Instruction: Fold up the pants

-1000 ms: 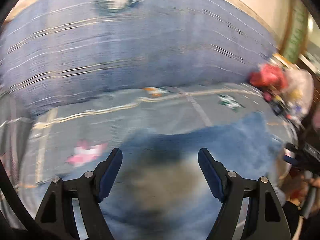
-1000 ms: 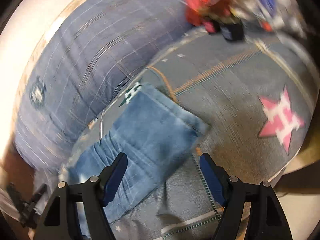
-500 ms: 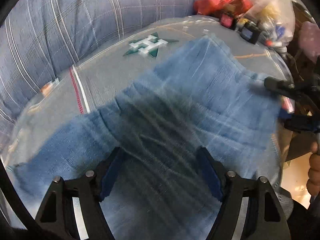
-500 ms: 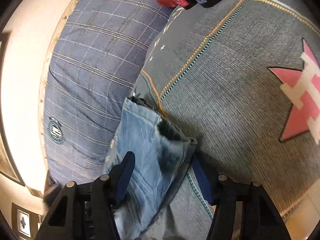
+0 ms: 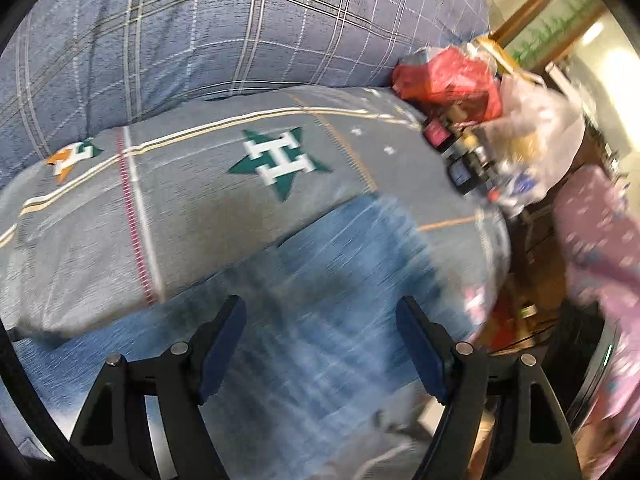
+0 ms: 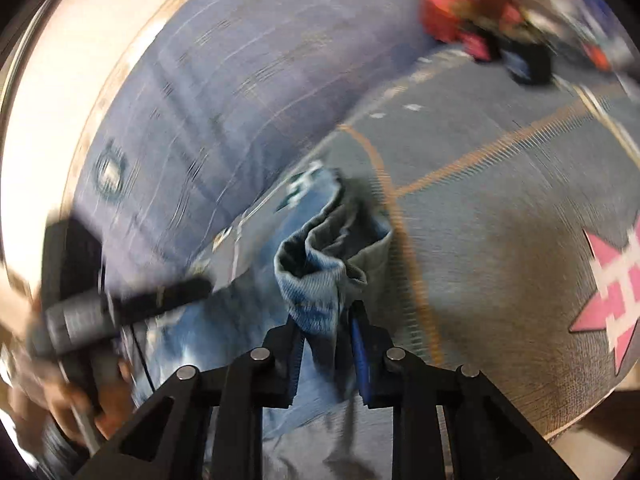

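Our right tool (image 6: pixel 326 330) has just been closing and now pinches a bunched hem of the jeans (image 6: pixel 316 276). Our left tool (image 5: pixel 320 344) hangs wide open above the jeans (image 5: pixel 320 280), which lie on the bed (image 5: pixel 192 216) near its edge.

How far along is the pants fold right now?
Early. The jeans lie across the star-patterned bedspread, no finished fold visible. In hand: the right hand-held gripper has just been closing and pinches a bunched edge of denim. The left hand-held gripper hangs open over the denim, gripping nothing. Left: the left grasp, then folding.
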`<state>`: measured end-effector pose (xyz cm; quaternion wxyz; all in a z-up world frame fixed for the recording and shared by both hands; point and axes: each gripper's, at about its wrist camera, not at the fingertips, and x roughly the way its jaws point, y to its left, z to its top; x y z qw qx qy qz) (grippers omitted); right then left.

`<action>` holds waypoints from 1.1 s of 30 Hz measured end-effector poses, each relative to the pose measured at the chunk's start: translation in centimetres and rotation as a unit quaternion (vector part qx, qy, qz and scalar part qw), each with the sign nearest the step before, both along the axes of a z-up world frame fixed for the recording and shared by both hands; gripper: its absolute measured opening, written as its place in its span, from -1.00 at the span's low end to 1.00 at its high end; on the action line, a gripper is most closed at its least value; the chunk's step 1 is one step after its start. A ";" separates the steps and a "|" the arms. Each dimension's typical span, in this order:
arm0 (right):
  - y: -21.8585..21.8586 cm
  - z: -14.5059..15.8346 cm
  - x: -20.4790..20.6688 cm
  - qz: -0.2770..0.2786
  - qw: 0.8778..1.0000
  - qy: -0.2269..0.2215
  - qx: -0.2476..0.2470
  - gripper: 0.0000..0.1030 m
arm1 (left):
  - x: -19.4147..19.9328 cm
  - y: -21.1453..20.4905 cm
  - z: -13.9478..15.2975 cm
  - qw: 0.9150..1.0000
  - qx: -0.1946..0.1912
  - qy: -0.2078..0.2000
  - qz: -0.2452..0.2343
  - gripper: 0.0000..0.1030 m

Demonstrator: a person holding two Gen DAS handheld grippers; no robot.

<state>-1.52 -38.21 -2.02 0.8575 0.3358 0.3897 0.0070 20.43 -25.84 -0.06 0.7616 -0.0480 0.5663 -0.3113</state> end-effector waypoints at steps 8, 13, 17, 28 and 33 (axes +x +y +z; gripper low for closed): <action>6.3 1.5 1.0 0.052 0.996 0.002 -0.071 -0.55 | 1.8 -4.1 -0.4 0.997 0.041 0.037 -0.044 0.52; 7.2 1.3 0.1 0.059 0.996 -0.005 -0.062 -0.55 | 2.0 -5.4 -2.3 0.995 0.078 0.038 -0.050 0.52; 7.6 1.4 -0.1 0.068 0.996 -0.006 -0.057 -0.55 | 2.4 -5.8 -2.6 0.996 0.083 0.021 -0.041 0.52; 9.3 1.5 0.3 0.085 0.994 0.009 -0.074 -0.55 | 3.2 -1.9 -2.0 0.999 0.041 0.036 -0.003 -0.75; 10.5 1.8 0.5 0.095 0.992 0.012 -0.083 -0.55 | 2.6 0.9 -1.9 0.999 0.034 0.037 0.001 -0.75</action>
